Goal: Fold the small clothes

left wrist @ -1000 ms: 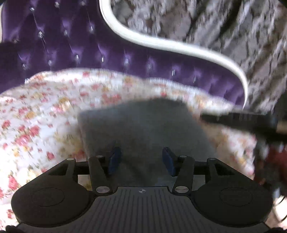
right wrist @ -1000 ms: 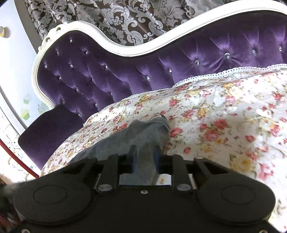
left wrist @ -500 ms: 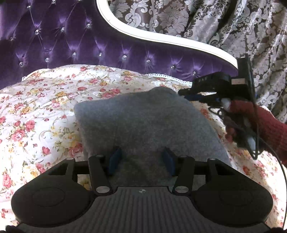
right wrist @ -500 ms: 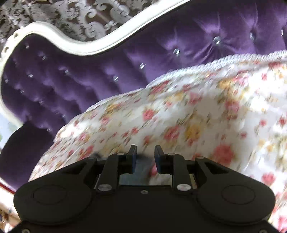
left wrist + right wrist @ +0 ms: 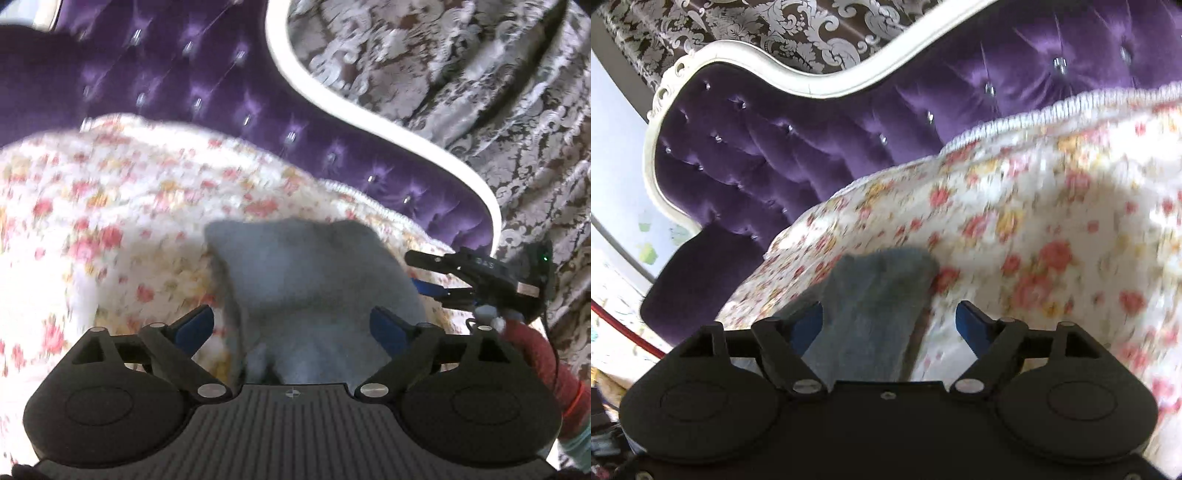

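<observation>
A small grey knit garment [image 5: 314,280] lies folded on the floral bedspread [image 5: 110,229]. My left gripper [image 5: 291,326] is open, its blue pads wide apart over the garment's near edge, holding nothing. In the right wrist view the same grey garment [image 5: 871,306] lies in front of my right gripper [image 5: 888,319], which is open and empty with its pads spread. The right gripper also shows in the left wrist view [image 5: 436,273], open at the garment's right side. Both views are blurred by motion.
A purple tufted headboard [image 5: 184,92] with a white curved frame [image 5: 369,122] stands behind the bed. Patterned grey curtains [image 5: 461,74] hang beyond it. A red sleeve [image 5: 532,350] holds the right gripper at the bed's right edge.
Both grippers have opened wide; the right one let go of the grey garment's corner, which now lies flat. The left gripper has drawn back and tilted, its jaws spread wider.
</observation>
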Tool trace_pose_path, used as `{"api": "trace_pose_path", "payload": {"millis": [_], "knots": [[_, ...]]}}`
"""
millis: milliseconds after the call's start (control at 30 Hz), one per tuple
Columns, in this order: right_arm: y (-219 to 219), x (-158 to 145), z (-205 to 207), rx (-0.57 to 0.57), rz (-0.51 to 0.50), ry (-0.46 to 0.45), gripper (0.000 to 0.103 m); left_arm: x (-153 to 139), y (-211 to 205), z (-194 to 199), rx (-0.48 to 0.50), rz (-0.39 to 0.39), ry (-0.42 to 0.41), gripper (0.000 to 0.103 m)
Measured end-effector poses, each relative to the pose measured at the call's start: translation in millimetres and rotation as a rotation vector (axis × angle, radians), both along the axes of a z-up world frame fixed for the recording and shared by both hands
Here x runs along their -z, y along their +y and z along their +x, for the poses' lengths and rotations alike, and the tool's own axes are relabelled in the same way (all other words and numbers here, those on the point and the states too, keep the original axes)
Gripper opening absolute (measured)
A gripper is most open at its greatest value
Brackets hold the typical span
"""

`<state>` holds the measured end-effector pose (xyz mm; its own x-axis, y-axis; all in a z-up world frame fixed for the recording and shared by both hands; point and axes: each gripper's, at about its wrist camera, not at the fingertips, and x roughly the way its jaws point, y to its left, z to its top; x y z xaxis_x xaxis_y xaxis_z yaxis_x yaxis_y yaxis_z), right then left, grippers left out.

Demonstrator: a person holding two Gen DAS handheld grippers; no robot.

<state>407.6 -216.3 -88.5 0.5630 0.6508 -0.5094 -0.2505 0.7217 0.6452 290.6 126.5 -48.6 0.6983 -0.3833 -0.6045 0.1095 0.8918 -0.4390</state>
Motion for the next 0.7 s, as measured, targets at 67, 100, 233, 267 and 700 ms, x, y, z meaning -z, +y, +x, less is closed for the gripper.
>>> {"api": "trace_pose_path", "payload": {"millis": [67,100,233,267,700], "knots": [[3,3,-4,-0.018,0.002,0.001,0.081,8,2,-1,0.003,-0.006,0.029,0.094],[4,6,-5,-0.026,0.003,0.005,0.082,12,1,-1,0.01,-0.01,0.045,0.094],[11,15,-8,-0.046,0.029,0.009,0.083,24,-7,3,0.061,-0.051,0.091,0.094],[13,16,-8,-0.05,0.041,0.006,0.084,26,-11,6,0.079,-0.066,0.103,0.094],[37,21,-3,-0.111,0.136,-0.003,0.092,39,-22,33,0.094,-0.247,0.132,0.1]]}}
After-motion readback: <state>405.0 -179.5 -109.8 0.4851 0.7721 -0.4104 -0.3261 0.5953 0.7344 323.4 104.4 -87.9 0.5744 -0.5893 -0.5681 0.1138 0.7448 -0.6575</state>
